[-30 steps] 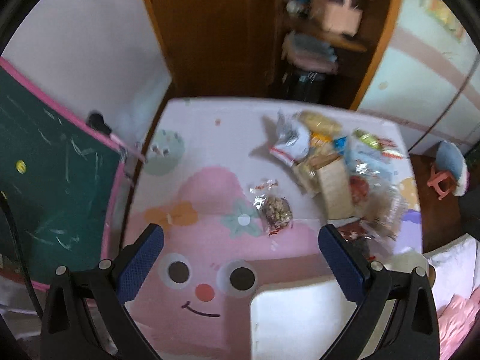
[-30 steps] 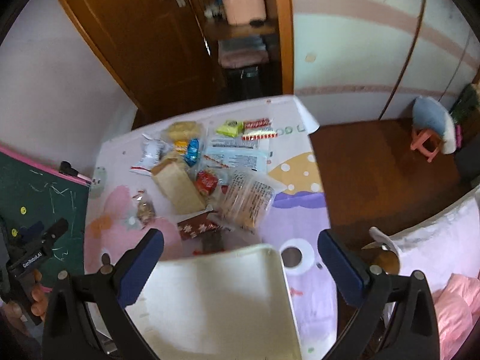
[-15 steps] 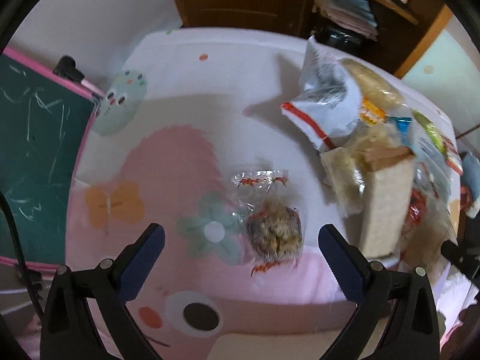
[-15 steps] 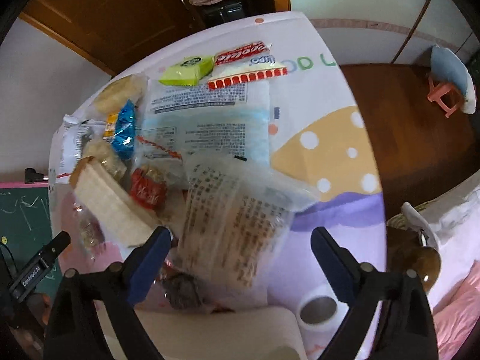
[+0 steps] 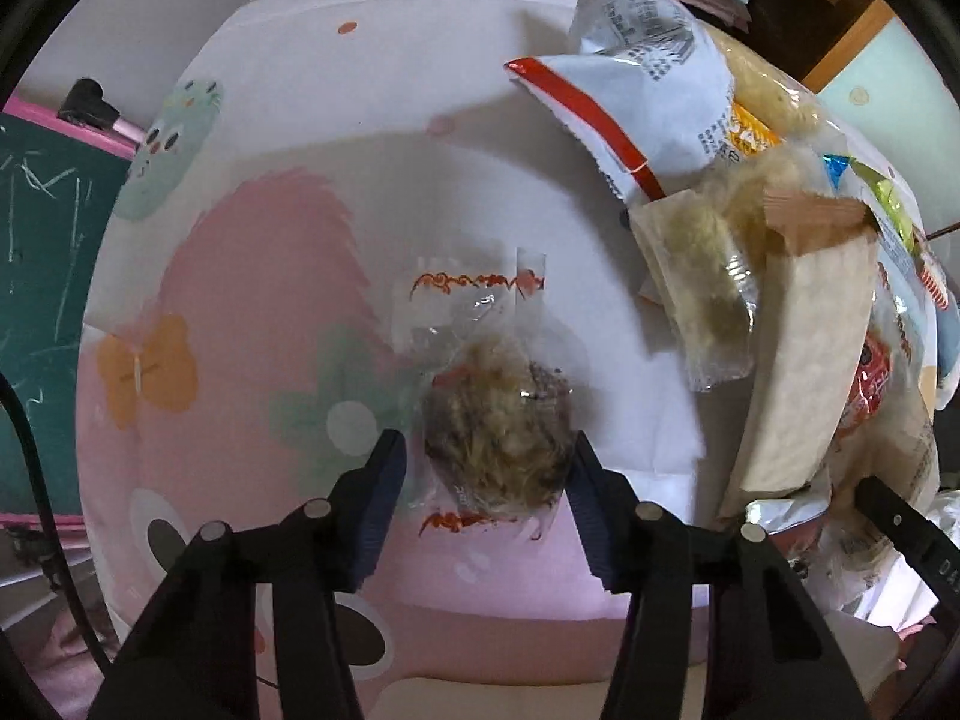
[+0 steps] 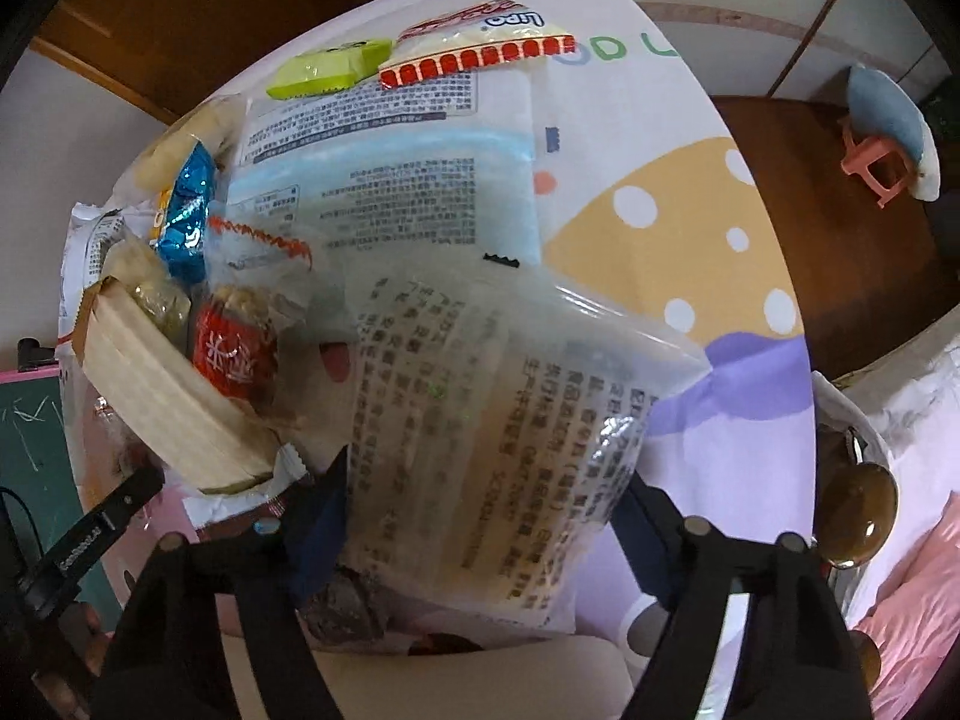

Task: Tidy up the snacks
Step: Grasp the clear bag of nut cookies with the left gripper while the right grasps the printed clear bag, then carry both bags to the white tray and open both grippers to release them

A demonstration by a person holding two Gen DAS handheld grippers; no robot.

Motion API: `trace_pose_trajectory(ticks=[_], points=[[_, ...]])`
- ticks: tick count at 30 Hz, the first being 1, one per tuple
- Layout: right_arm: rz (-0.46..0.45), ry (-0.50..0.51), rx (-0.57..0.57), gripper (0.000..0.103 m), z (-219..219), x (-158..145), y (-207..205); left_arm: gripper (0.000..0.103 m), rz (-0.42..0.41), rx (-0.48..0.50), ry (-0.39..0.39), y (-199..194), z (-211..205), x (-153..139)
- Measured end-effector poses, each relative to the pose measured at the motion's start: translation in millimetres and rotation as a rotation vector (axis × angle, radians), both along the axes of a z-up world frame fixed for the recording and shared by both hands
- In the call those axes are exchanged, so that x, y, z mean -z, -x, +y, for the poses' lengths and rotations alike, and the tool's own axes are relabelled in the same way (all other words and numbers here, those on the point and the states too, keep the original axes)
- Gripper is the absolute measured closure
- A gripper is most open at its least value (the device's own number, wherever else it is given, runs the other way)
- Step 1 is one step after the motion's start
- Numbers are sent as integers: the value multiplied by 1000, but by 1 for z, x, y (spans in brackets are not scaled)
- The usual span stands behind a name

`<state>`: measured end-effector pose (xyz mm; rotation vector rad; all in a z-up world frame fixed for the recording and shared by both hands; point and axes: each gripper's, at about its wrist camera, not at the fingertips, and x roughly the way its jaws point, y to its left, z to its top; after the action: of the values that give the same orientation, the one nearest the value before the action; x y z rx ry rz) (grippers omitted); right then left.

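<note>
Where left gripper (image 5: 485,468) straddles, clear snack bag (image 5: 495,414): brownish clump, red trim.

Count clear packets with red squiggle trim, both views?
2. One lies alone on the mat between the left tongs; one sits in the pile left of the big printed bag. The pile may hide more.

Our left gripper (image 5: 487,489) and right gripper (image 6: 483,531) share black angular frames, round silver screws and ribbed dark-blue pads (image 5: 378,507); a thin black cable, probably ours, curves alongside.
</note>
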<state>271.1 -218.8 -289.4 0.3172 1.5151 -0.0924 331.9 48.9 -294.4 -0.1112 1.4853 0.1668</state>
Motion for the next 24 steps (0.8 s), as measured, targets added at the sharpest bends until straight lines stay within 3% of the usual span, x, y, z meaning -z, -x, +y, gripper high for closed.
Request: trace_pose_trajectory(ticks=[2, 9, 24], points=[[-1, 5, -3, 31, 3, -2, 6, 59, -22, 20, -3, 2, -5, -3], [-60, 30, -39, 41, 21, -16, 20, 61, -119, 79, -46, 17, -23, -29], [-328, -33, -31, 41, 10, -127, 46, 61, -432, 159, -39, 94, -37, -189]])
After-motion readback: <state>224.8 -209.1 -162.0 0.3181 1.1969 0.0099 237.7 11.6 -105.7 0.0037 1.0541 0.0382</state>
